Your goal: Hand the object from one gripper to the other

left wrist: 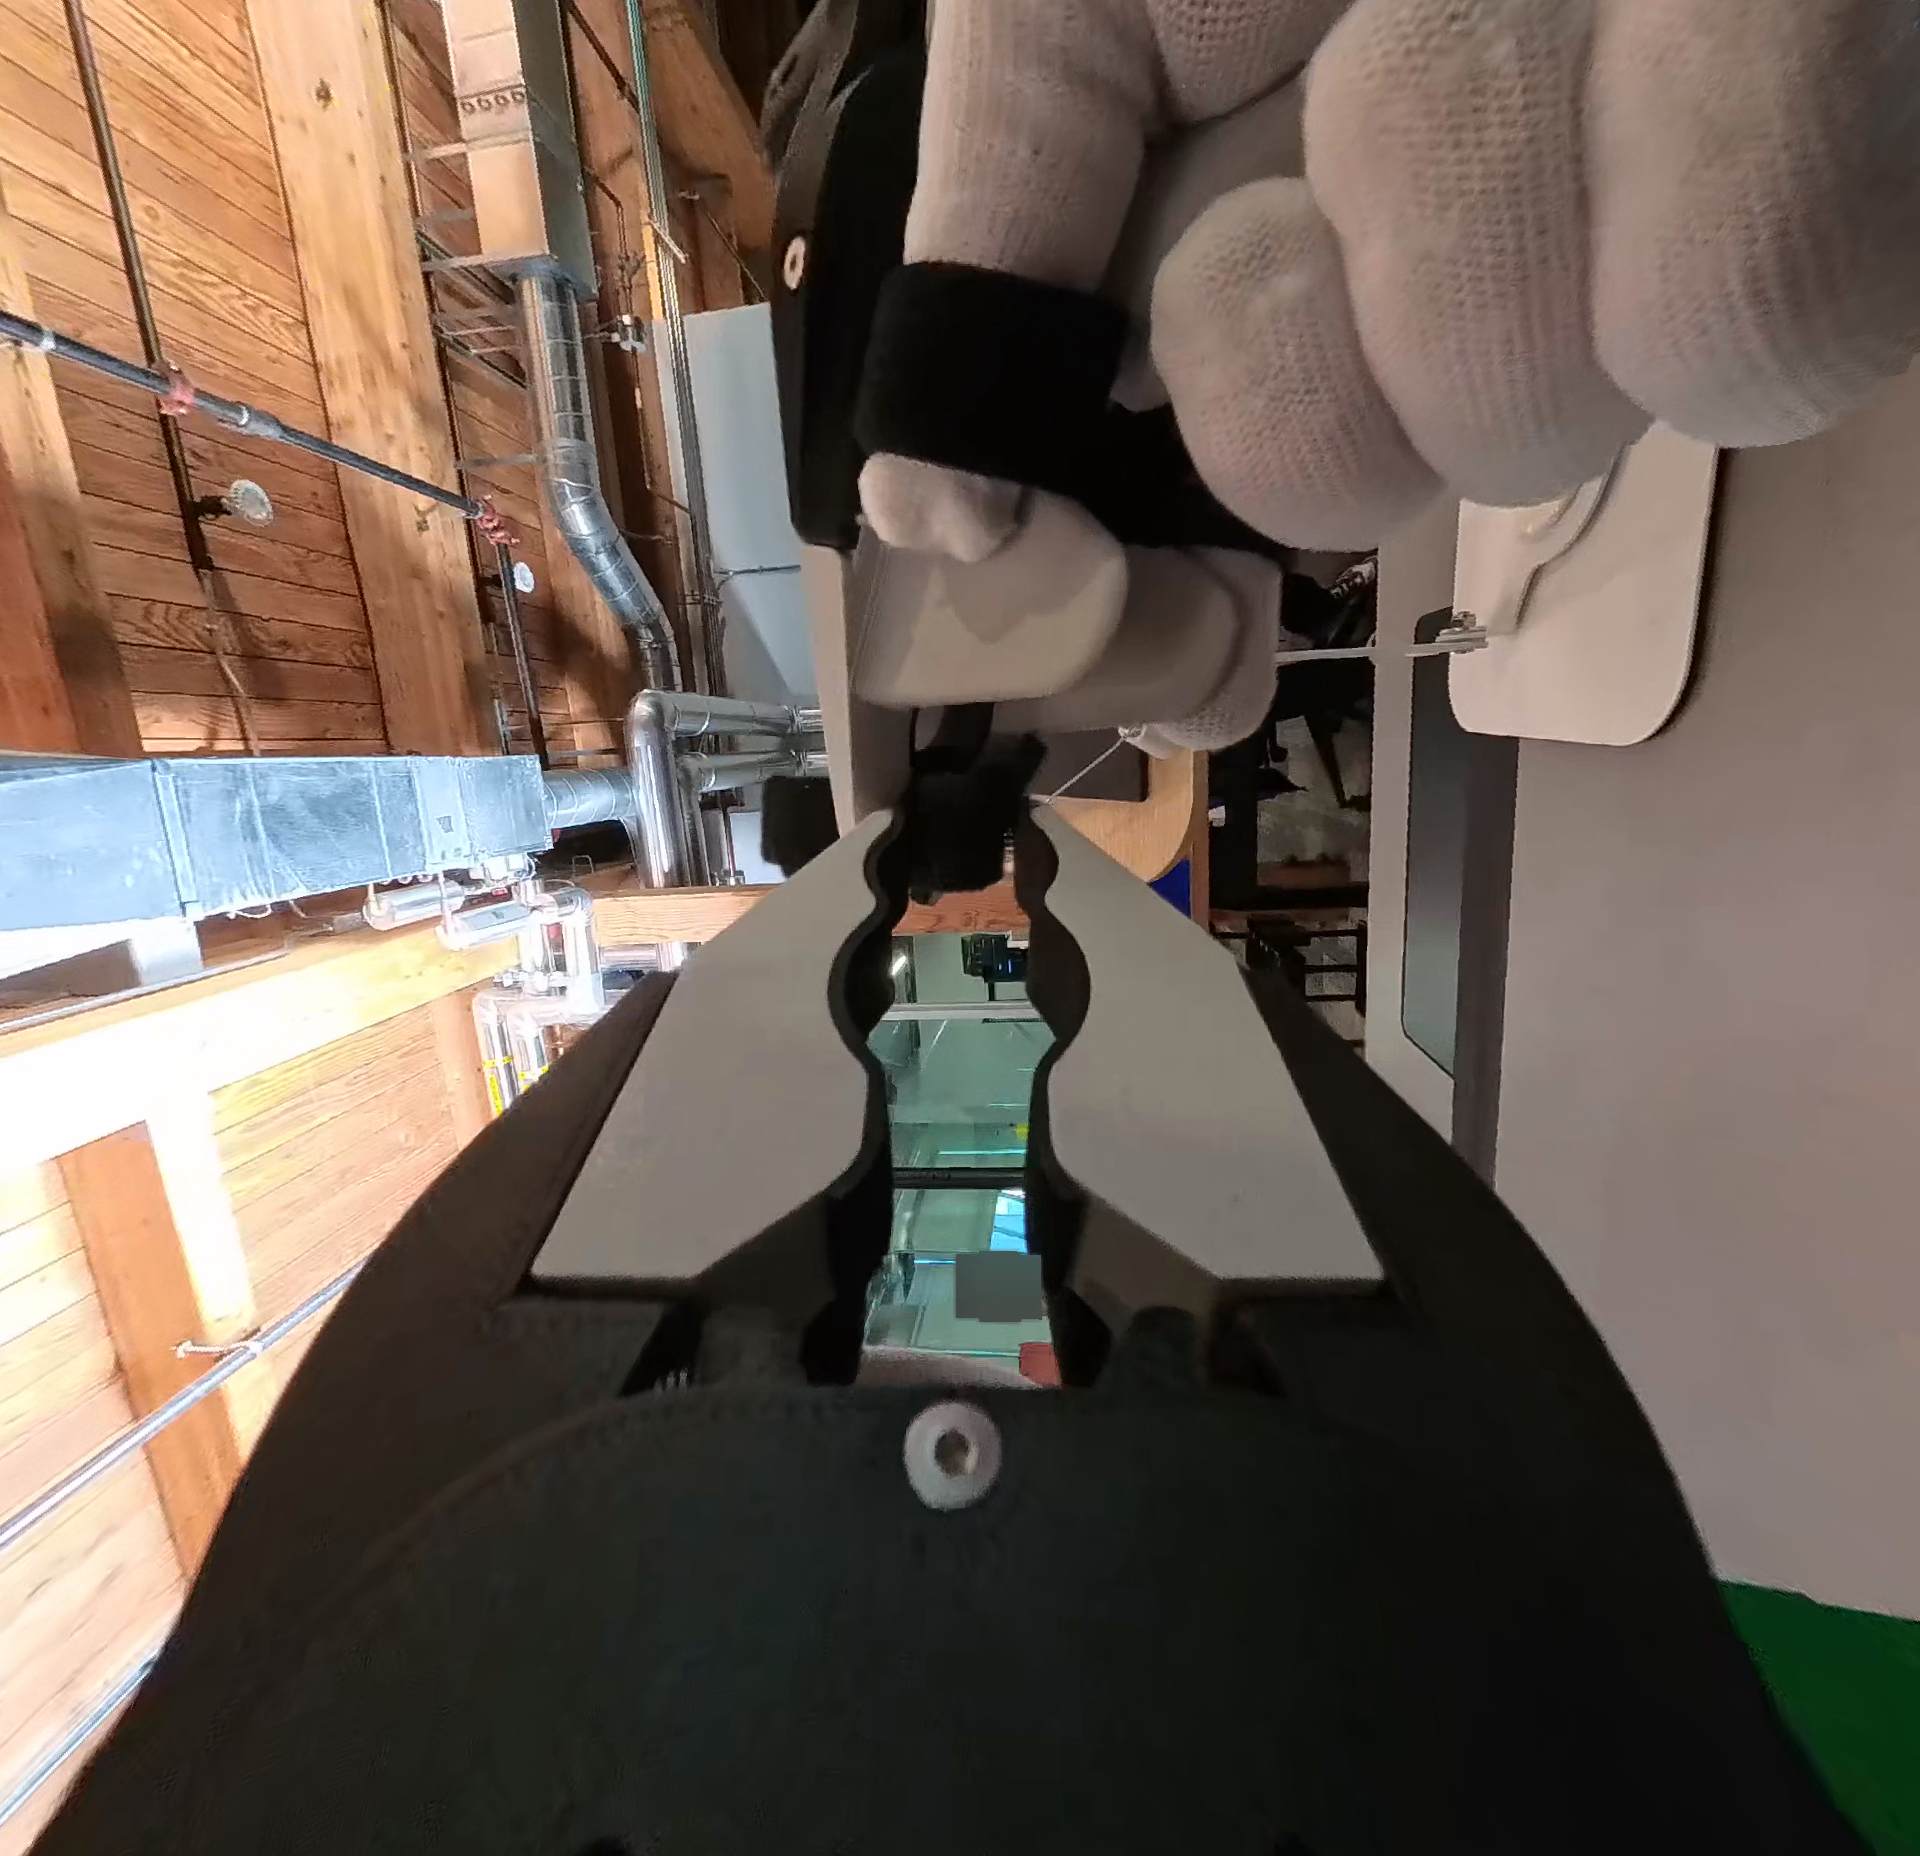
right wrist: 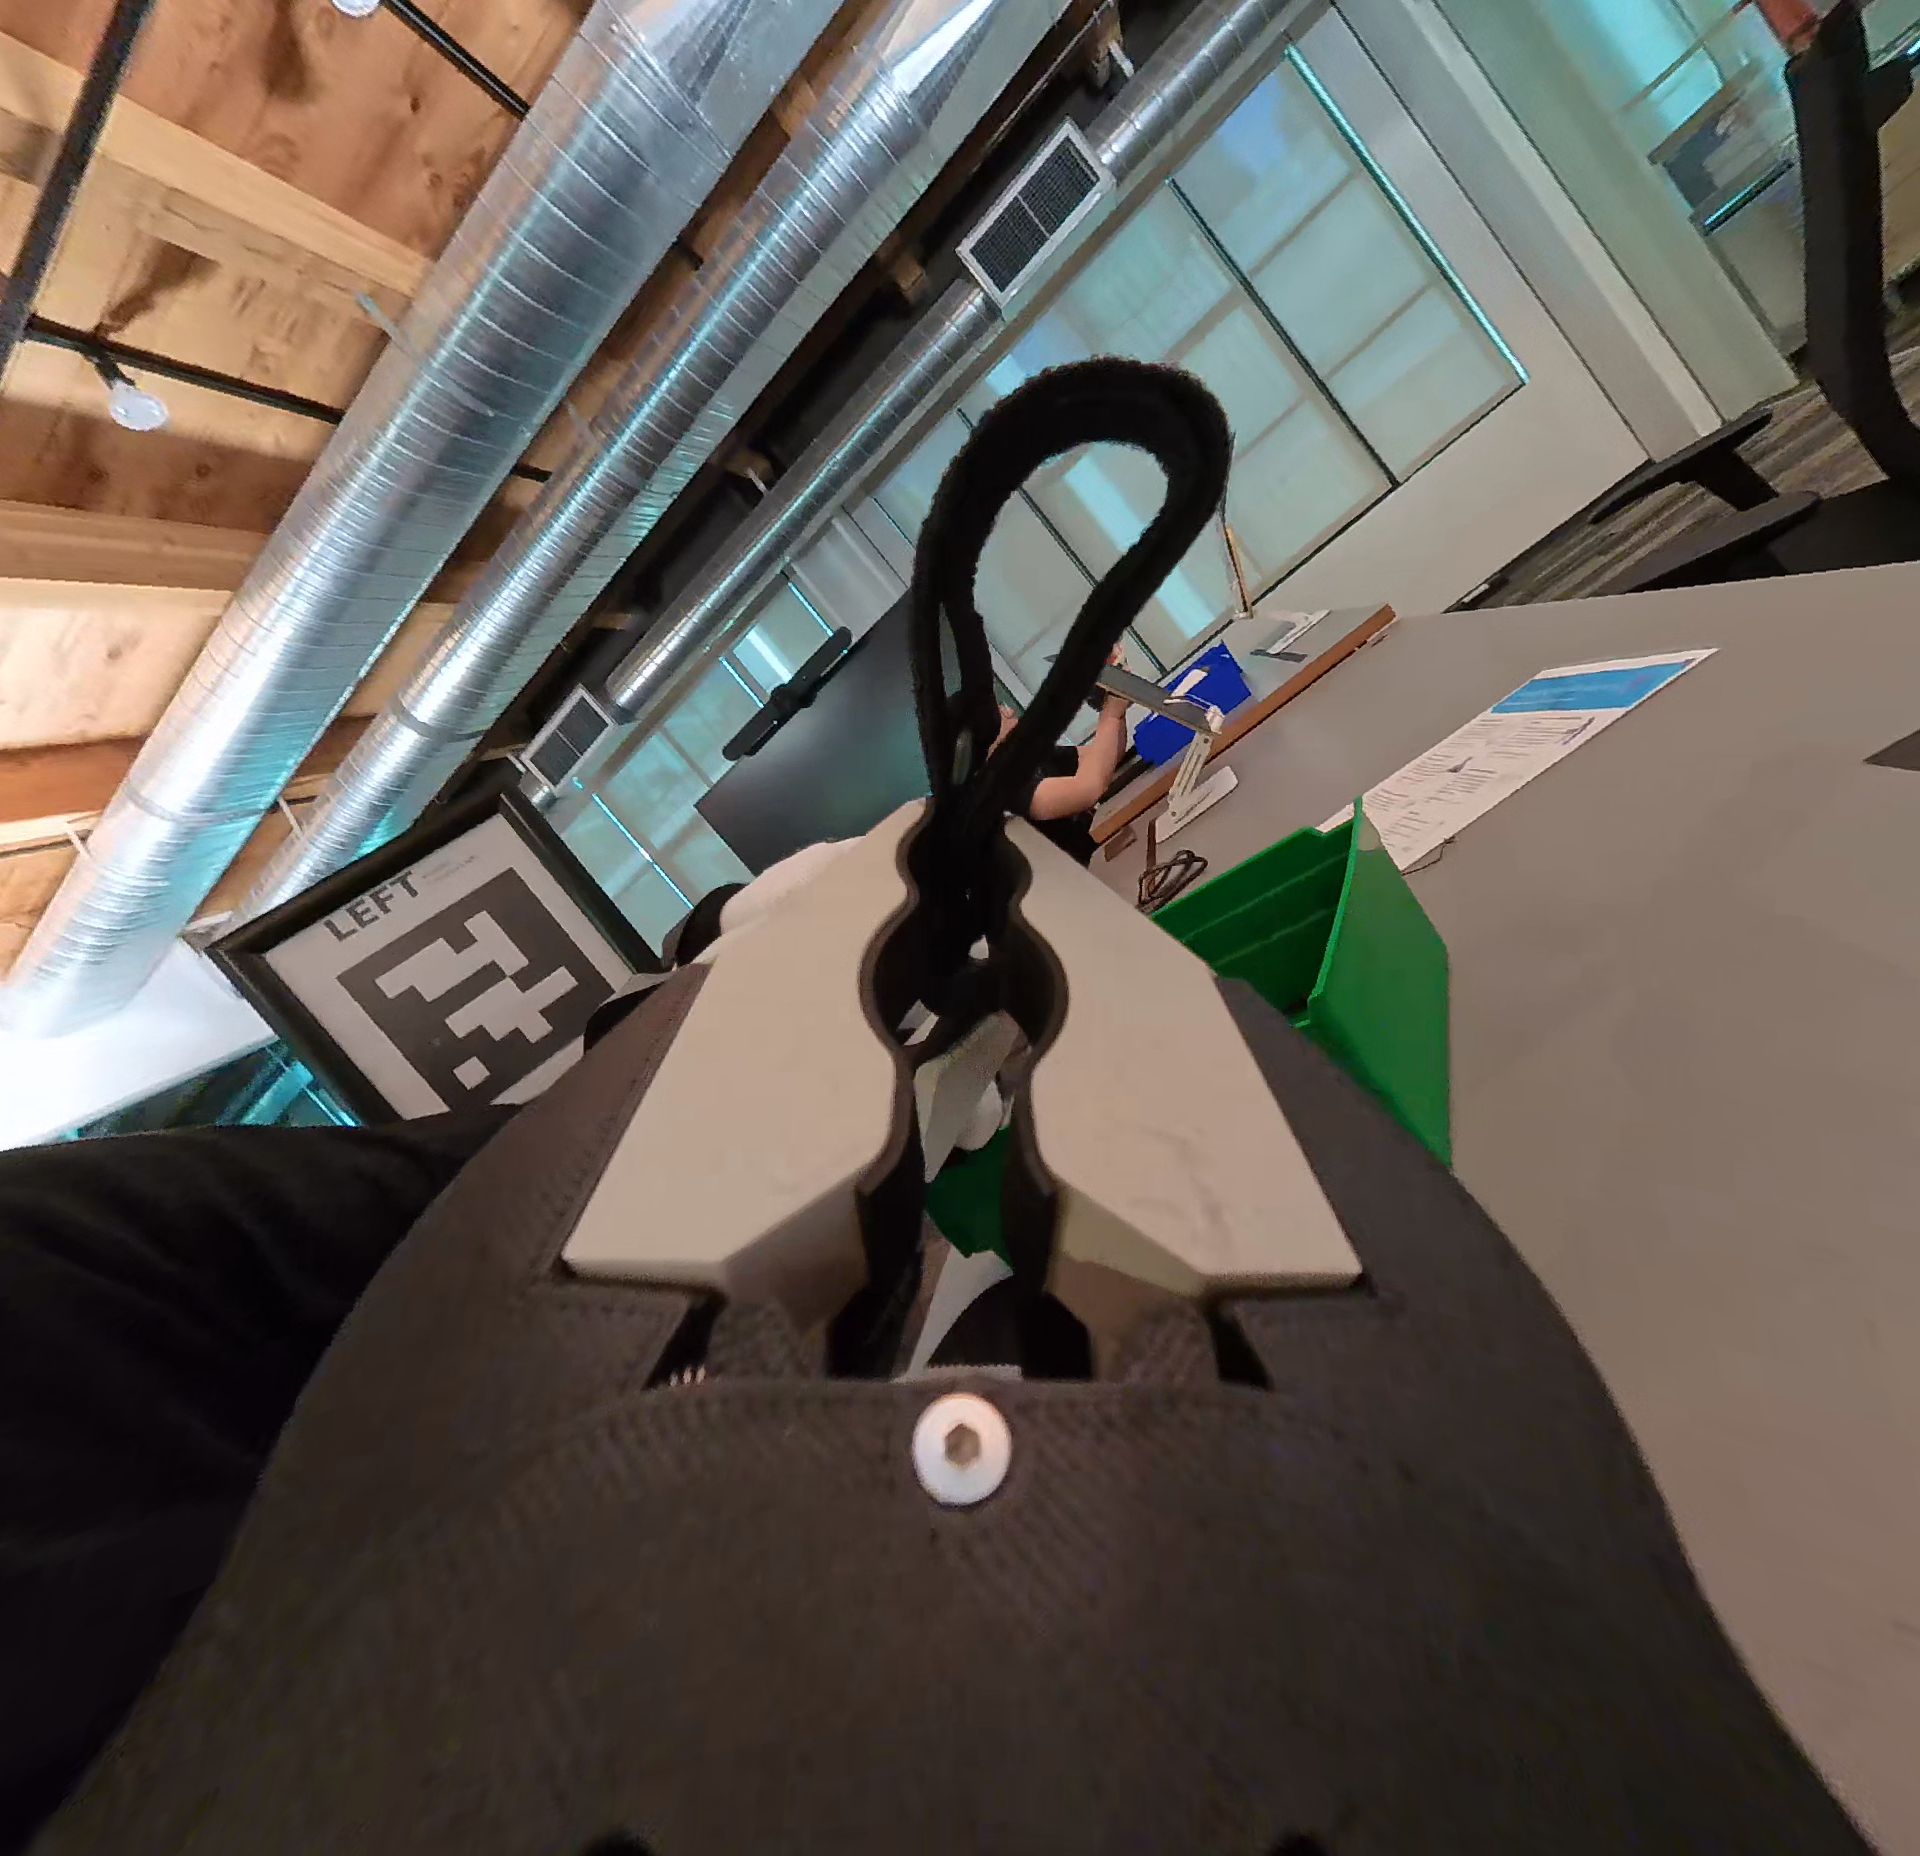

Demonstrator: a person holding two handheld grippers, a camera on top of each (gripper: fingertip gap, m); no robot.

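The object is a black fabric strap. In the right wrist view my right gripper (right wrist: 961, 861) is shut on the strap (right wrist: 1091, 424), and its loop stands out past the fingertips. In the left wrist view my left gripper (left wrist: 966, 819) has its tips pressed on a bunched part of the same strap (left wrist: 961, 830), with a narrow gap between the fingers behind it. The right gripper's grey fingers (left wrist: 1039, 653) sit just beyond the left tips, held by a white-gloved hand (left wrist: 1455, 248). Both grippers are raised and tilted toward the ceiling.
A green bin (right wrist: 1351, 954) stands on the grey table (right wrist: 1662, 1027) below the right gripper, with a printed sheet (right wrist: 1538, 736) beyond it. The left gripper's marker board (right wrist: 457, 975) is at the left. A person (right wrist: 1070, 778) sits at a far desk. Metal ducts (right wrist: 520, 352) run overhead. The grippers are tip to tip, or close to it.
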